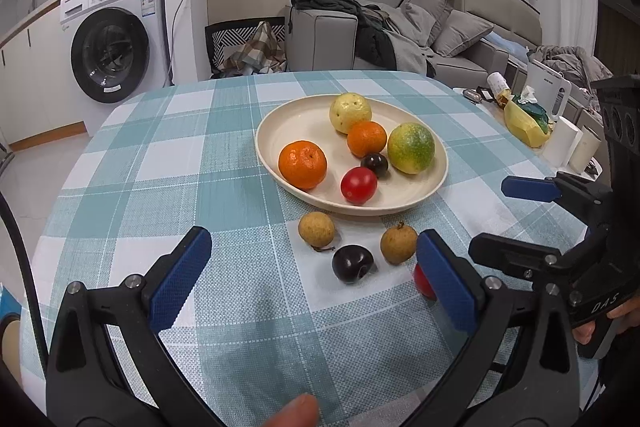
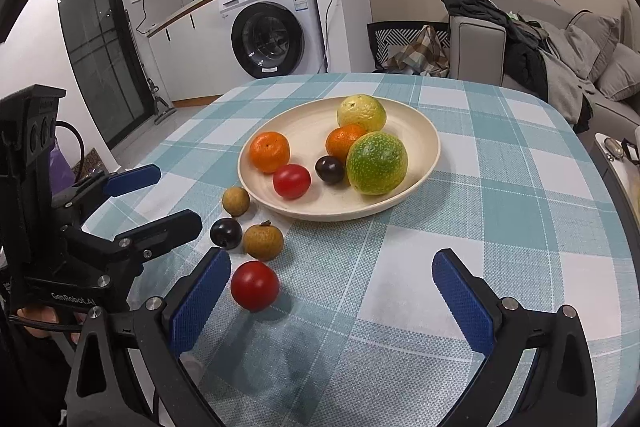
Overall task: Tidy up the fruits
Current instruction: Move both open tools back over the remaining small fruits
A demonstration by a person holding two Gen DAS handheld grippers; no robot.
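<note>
A: Cream plate [image 1: 280,131], set mid-table on the checked cloth [image 1: 160,163]. Contents listed: two oranges, the nearer [image 1: 303,164] toward the left rim; a yellow fruit [image 1: 350,112] at the back; a green fruit [image 1: 411,147] at the right; a red tomato [image 1: 359,185] and a dark plum [image 1: 375,164] at the front.

B: And off the plate?

A: Four items are recorded on the cloth just in front of the rim: two longans [image 2: 236,201] [image 2: 263,241], a second plum [image 2: 226,233], a second tomato [image 2: 254,285]. (They are judged to be the unsorted remainder, since the plate is plainly where fruit is being gathered.)

B: Left gripper?

A: Left gripper [image 1: 314,279] is held low over the near cloth, jaws spread wide, nothing between the pads. The loose plum and one longan are framed between them, with the tomato half hidden behind the right-hand pad.

B: Right gripper?

A: Right gripper [image 2: 332,291] is likewise parted and empty. The loose tomato is seen just beside its left pad [image 2: 200,301], not touched. A pick from this cluster is judged the likely next step.
</note>
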